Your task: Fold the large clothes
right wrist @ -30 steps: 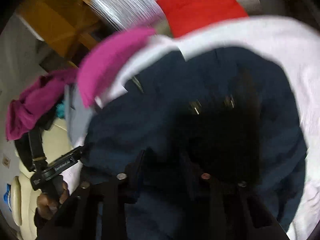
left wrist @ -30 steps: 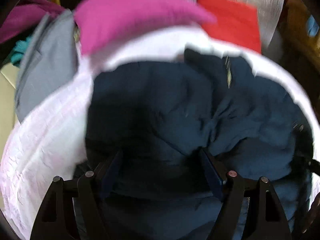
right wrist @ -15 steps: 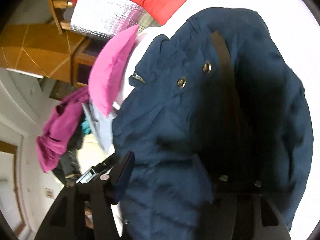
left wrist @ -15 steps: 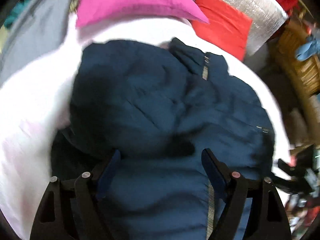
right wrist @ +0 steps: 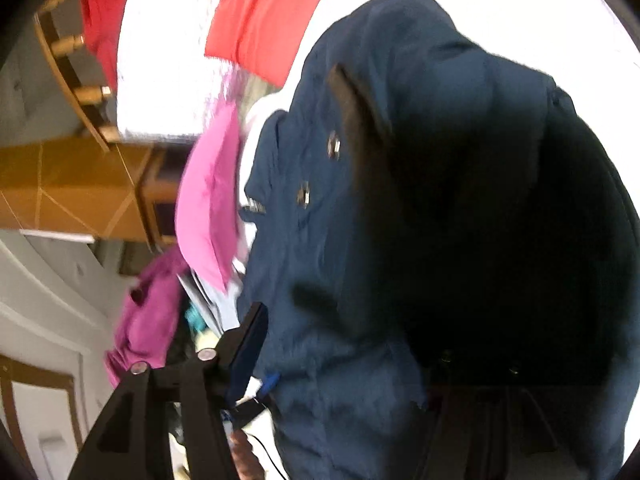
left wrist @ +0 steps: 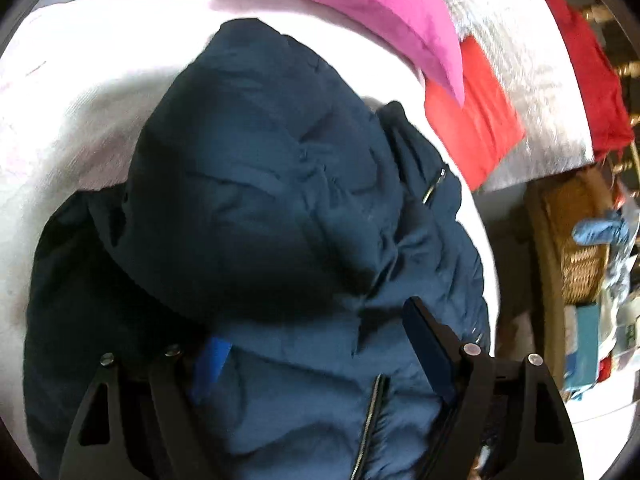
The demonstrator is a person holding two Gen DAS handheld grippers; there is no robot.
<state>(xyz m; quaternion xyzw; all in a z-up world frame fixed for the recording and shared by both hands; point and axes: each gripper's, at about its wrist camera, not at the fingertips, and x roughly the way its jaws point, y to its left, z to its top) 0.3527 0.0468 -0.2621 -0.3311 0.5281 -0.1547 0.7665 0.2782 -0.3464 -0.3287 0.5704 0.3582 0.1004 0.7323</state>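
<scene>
A navy padded jacket (left wrist: 288, 208) lies bunched on a white bed cover (left wrist: 80, 92), its zip showing near the bottom of the left wrist view. My left gripper (left wrist: 316, 344) is open, its fingers wide apart low over the jacket, the left finger partly sunk in the cloth. In the right wrist view the same jacket (right wrist: 360, 240) fills the frame, with metal snaps on its edge. My right gripper (right wrist: 352, 344) is open; its left finger (right wrist: 248, 344) is beside the jacket's edge and the right finger is hidden in dark folds.
A pink pillow (left wrist: 372, 12) and red pillows (left wrist: 476, 128) lie at the bed's head against a silver quilted panel (left wrist: 532, 92). A wicker basket (left wrist: 576, 240) stands right of the bed. A purple garment (right wrist: 148, 312) hangs at the left, near wooden furniture (right wrist: 76, 184).
Both grippers have swung over the jacket; the views rotated and the jacket shifted, its hood now bulging toward the pillows. The right gripper's jaws opened from near shut.
</scene>
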